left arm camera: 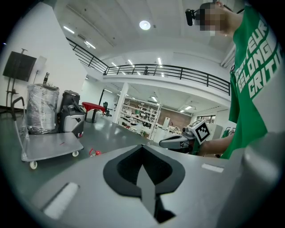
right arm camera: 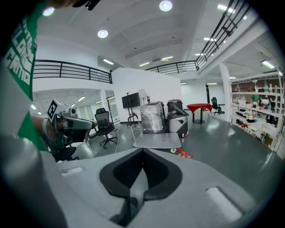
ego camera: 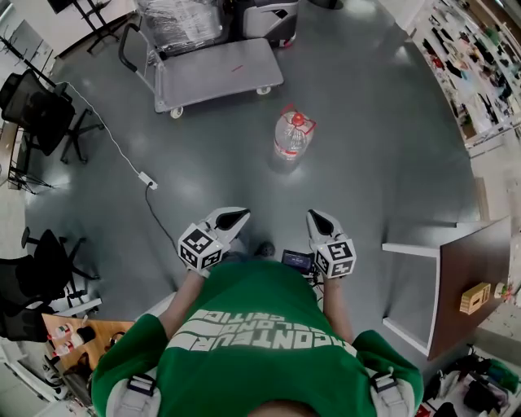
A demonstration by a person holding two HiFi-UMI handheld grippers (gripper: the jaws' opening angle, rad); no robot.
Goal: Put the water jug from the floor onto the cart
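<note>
**Both grippers closed and empty, jug waiting on the floor ahead**

The left gripper has its jaws pressed together with nothing between them, and its own view shows the dark pads meeting at a point. The right gripper is the same, shut tight and carrying nothing. That suits an approach: nothing is within reach to grasp, so there is no reason yet to spread the jaws.

Both are held low and close in front of the person's body, side by side and a little apart. Their tips point forward and slightly downward toward the open floor. The forearms reach out from the green sleeves, roughly parallel. Each gripper view catches the other gripper off to the side, level with it.

The water jug stands upright on the floor, well ahead of both grippers and nearly centred between their lines. It is clear-bodied, with a red cap and red handle on top. Carrying both grippers evenly looks like preparation for a two-sided hold, which a bulky, probably heavy jug would call for.

Beyond the jug, further off and to the left, is the cart. Its flat deck is mostly bare toward the near edge, and a wrapped bundle sits at its far end by the push handle. The free deck faces the jug, so the lift should be a short carry.

A thin cable trails across the floor to the left, clear of the path.
</note>
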